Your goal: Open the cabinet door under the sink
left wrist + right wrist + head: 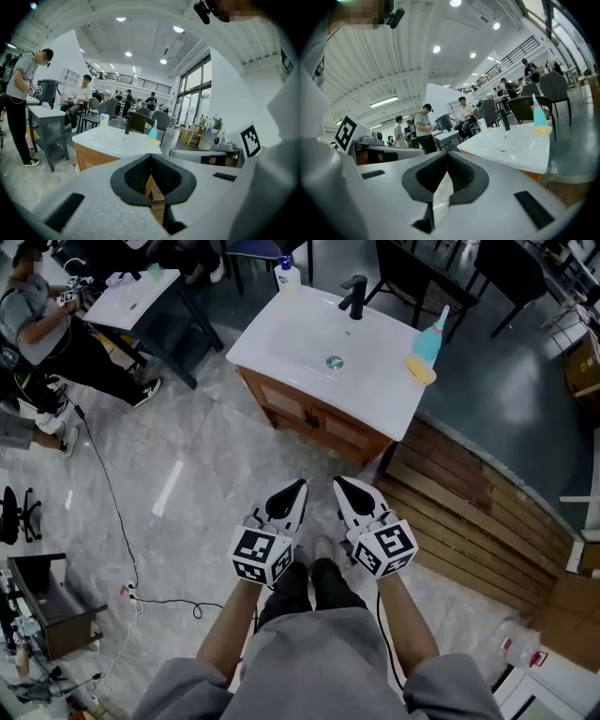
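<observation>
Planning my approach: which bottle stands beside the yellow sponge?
The turquoise bottle at the right edge of the white sink; the white pump bottle stands at a back corner.

Bare floor [220,479] lies open from the left gripper [301,483] and right gripper [338,481] to the cabinet door [349,432]; wooden decking [469,512] borders the right.

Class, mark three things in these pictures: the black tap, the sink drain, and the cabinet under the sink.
black tap [354,296]: head view, its upright body.
sink drain [335,362]: head view, its metal centre.
cabinet [281,399]: head view, its wooden front.
</observation>
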A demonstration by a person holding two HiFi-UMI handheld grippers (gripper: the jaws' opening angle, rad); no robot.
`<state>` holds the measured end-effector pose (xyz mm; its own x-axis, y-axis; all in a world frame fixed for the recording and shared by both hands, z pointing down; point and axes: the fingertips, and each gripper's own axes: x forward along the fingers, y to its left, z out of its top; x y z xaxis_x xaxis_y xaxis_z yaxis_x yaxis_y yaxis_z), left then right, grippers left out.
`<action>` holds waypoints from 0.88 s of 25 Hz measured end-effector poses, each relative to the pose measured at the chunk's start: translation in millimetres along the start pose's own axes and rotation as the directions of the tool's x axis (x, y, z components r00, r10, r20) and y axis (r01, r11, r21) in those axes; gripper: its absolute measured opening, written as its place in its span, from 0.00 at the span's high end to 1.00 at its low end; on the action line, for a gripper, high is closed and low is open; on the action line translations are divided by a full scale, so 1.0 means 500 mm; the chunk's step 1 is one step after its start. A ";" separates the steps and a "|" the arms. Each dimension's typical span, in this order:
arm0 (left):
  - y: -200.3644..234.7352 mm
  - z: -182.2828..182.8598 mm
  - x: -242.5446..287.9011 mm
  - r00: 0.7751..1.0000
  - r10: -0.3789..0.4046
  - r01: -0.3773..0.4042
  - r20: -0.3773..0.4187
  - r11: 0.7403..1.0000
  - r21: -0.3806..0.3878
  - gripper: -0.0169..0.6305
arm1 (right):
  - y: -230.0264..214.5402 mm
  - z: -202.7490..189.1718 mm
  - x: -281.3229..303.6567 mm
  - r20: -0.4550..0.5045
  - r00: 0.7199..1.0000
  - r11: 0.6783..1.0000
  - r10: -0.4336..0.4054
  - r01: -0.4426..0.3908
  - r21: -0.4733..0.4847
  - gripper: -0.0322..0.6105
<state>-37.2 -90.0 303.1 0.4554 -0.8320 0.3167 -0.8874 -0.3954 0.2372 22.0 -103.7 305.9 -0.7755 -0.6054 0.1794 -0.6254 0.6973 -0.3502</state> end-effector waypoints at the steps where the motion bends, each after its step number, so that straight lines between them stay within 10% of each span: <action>1: 0.006 -0.003 0.009 1.000 0.001 -0.001 -0.003 1.000 0.001 0.96 | -0.009 -0.003 0.007 -0.002 1.000 1.000 -0.001 0.001 0.004 0.94; 22: 0.210 -0.093 0.191 0.992 -0.063 0.062 -0.107 0.998 -0.012 0.96 | -0.136 -0.099 0.219 -0.041 0.995 0.995 -0.089 0.091 0.047 0.94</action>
<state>-83.5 -193.0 400.8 0.5155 -0.7591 0.3976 -0.8565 -0.4418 0.2671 -24.5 -198.6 394.7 -0.7194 -0.6491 0.2472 -0.6887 0.6206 -0.3748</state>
